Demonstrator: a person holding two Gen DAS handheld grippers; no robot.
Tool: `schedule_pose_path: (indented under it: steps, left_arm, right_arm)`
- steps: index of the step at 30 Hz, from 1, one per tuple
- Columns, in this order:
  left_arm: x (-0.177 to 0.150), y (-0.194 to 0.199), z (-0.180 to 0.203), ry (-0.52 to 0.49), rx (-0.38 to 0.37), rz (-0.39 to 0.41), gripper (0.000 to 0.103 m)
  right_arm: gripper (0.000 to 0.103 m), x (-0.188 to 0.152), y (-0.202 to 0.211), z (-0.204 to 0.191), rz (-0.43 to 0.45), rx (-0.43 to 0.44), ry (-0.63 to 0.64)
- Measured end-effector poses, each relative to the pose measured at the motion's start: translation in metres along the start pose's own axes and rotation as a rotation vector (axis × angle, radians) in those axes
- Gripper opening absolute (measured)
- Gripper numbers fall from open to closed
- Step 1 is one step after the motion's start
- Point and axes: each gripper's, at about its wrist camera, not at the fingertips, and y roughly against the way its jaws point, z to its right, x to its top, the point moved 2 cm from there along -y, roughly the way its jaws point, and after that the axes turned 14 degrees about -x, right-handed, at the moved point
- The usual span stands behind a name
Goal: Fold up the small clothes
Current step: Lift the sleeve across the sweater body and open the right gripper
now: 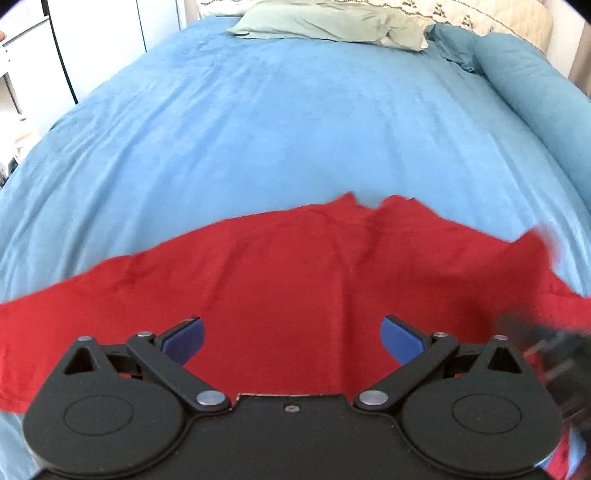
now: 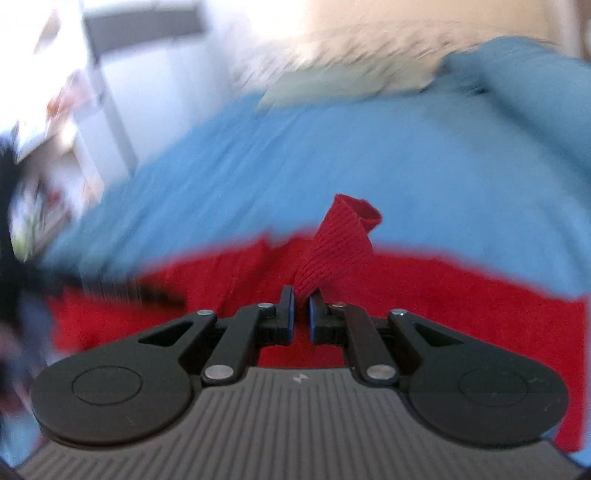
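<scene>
Right now you are at the start of a fold: your right gripper (image 2: 302,295) has its fingers pinched on a ribbed edge of the red garment (image 1: 280,280), which lies spread on the blue bed (image 1: 258,129). Your left gripper (image 1: 291,338) hangs over the cloth, fingers wide, holding nothing. Next, I judge, carry that edge across — keeping the rest flat. Pillows (image 1: 325,20) sit at the far end, white furniture (image 1: 96,40) beside.

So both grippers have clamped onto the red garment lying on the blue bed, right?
Not both. Only the right gripper is shut on the red garment, as the right wrist view shows. The left wrist view shows the left gripper open above it on the blue bed.
</scene>
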Motion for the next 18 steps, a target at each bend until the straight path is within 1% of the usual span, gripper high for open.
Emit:
schedule_pose_path:
  steps: [2, 4, 6, 8, 9, 10, 11, 12, 13, 16, 18]
  left_arm:
    - [-0.005, 0.000, -0.009, -0.010, -0.013, -0.014, 0.103]
    - [-0.010, -0.001, -0.014, -0.008, -0.040, -0.031, 0.103]
    - [-0.015, -0.003, -0.018, 0.008, -0.091, -0.044, 0.103]
    - [-0.017, -0.007, -0.018, 0.020, -0.157, -0.057, 0.103]
    - [-0.018, -0.009, -0.016, 0.019, -0.186, -0.060, 0.103]
    - [-0.016, -0.013, -0.012, 0.012, -0.209, -0.064, 0.103]
    - [-0.015, -0.017, -0.007, -0.001, -0.235, -0.071, 0.103]
    - [-0.014, -0.019, -0.001, -0.015, -0.262, -0.076, 0.103]
    - [-0.014, -0.021, 0.004, -0.026, -0.291, -0.083, 0.103]
    - [-0.017, -0.027, 0.016, -0.040, -0.373, -0.112, 0.103]
    - [-0.021, -0.032, 0.025, -0.030, -0.414, -0.127, 0.103]
  right_arm:
    - [0.023, -0.023, -0.010, -0.022, -0.027, -0.006, 0.087]
    - [0.023, -0.037, -0.014, -0.033, -0.033, -0.018, 0.152]
    - [0.024, -0.048, -0.013, -0.038, -0.022, -0.027, 0.210]
    - [0.027, -0.059, -0.009, -0.042, -0.011, -0.027, 0.273]
    - [0.032, -0.062, -0.007, -0.044, -0.004, -0.026, 0.304]
    - [0.046, -0.061, -0.007, -0.044, 0.000, -0.018, 0.327]
    - [0.053, -0.064, -0.005, -0.044, 0.004, -0.009, 0.344]
    - [0.062, -0.067, 0.000, -0.041, 0.013, -0.003, 0.358]
    - [0.068, -0.068, 0.003, -0.043, 0.018, -0.002, 0.371]
    - [0.075, -0.077, 0.018, -0.031, 0.023, -0.018, 0.402]
    - [0.076, -0.085, 0.031, -0.020, 0.017, -0.037, 0.413]
